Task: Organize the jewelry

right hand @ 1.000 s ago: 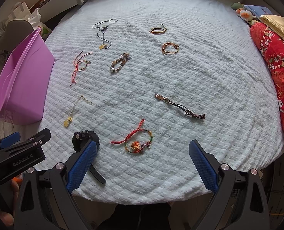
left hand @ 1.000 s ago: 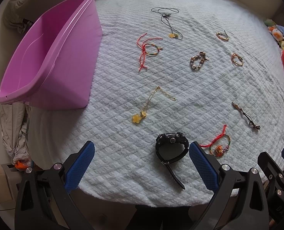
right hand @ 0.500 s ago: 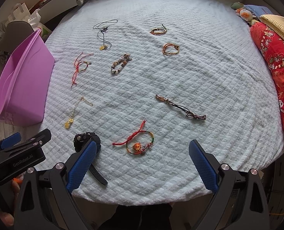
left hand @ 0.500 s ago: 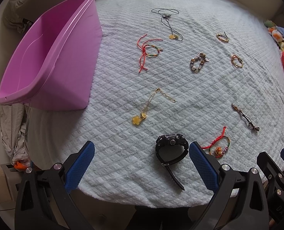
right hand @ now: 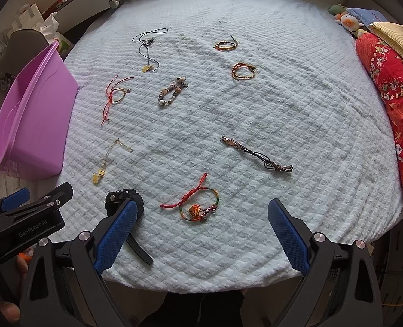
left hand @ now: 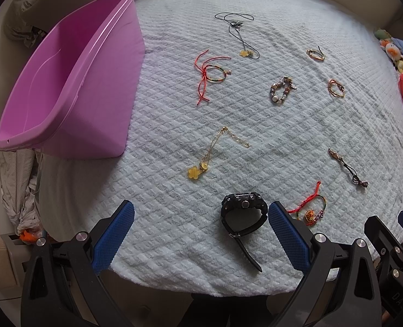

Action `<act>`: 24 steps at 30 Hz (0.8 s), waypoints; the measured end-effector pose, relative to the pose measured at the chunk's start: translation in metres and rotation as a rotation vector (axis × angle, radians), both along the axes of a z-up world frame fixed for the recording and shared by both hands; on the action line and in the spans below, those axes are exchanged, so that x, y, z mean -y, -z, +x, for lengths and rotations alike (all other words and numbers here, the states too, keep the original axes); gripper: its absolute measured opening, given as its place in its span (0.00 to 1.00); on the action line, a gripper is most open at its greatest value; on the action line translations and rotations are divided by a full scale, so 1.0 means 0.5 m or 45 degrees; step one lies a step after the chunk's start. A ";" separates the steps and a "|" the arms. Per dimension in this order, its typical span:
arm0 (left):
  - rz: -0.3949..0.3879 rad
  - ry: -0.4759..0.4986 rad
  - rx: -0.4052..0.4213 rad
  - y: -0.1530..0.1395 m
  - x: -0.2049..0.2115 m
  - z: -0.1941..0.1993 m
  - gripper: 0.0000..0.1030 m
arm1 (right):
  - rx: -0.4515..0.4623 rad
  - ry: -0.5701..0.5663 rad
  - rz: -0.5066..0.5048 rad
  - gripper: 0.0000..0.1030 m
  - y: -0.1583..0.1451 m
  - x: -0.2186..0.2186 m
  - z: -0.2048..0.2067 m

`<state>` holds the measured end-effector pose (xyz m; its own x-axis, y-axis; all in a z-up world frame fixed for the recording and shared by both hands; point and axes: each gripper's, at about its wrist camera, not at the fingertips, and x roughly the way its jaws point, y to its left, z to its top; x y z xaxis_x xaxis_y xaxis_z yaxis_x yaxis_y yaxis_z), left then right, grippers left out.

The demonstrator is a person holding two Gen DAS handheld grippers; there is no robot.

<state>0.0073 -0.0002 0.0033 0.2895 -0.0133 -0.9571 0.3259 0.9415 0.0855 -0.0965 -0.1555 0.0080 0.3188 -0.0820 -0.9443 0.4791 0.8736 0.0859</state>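
The left hand-held gripper [left hand: 201,234] is hovering at the near edge of the bed with its blue pads spread wide and nothing between them. The right hand-held gripper [right hand: 201,234] is hovering just beside it, equally wide apart and holding nothing.

A black watch [left hand: 242,214] is lying on the white quilted blanket [left hand: 256,125] right ahead of the left hand-held gripper, nearer its right finger, with the strap trailing toward the bed's edge. A red-corded bracelet with an orange bead [right hand: 198,205] is lying ahead of the right hand-held gripper, between its fingers in that view.

Farther out, a gold chain with a yellow flower charm [left hand: 209,158] is lying near a purple plastic tub [left hand: 65,81], which is sitting tilted at the blanket's left edge. A dark cord bracelet with a metal clasp [right hand: 256,154] is lying stretched out to the right. Beyond these, a red string bracelet [left hand: 211,72], a beaded bracelet [left hand: 280,91], a black cord necklace [left hand: 239,32] and two small brown bracelets [right hand: 243,70] [right hand: 226,45] are lying well apart from one another.

A red patterned pillow [right hand: 392,103] is resting along the right side of the bed, with stuffed toys [right hand: 345,19] beyond it.
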 end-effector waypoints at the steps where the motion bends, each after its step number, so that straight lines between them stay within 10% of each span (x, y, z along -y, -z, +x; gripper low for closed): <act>1: 0.001 0.000 0.000 0.000 -0.001 -0.001 0.94 | 0.000 0.001 0.000 0.90 -0.001 0.000 0.001; 24: -0.002 0.001 -0.001 -0.002 0.001 0.001 0.94 | 0.009 0.005 0.000 0.90 -0.002 0.001 -0.004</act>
<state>0.0078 -0.0006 0.0043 0.2885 -0.0153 -0.9573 0.3268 0.9414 0.0834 -0.0983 -0.1562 0.0089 0.3251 -0.0829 -0.9420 0.4818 0.8717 0.0895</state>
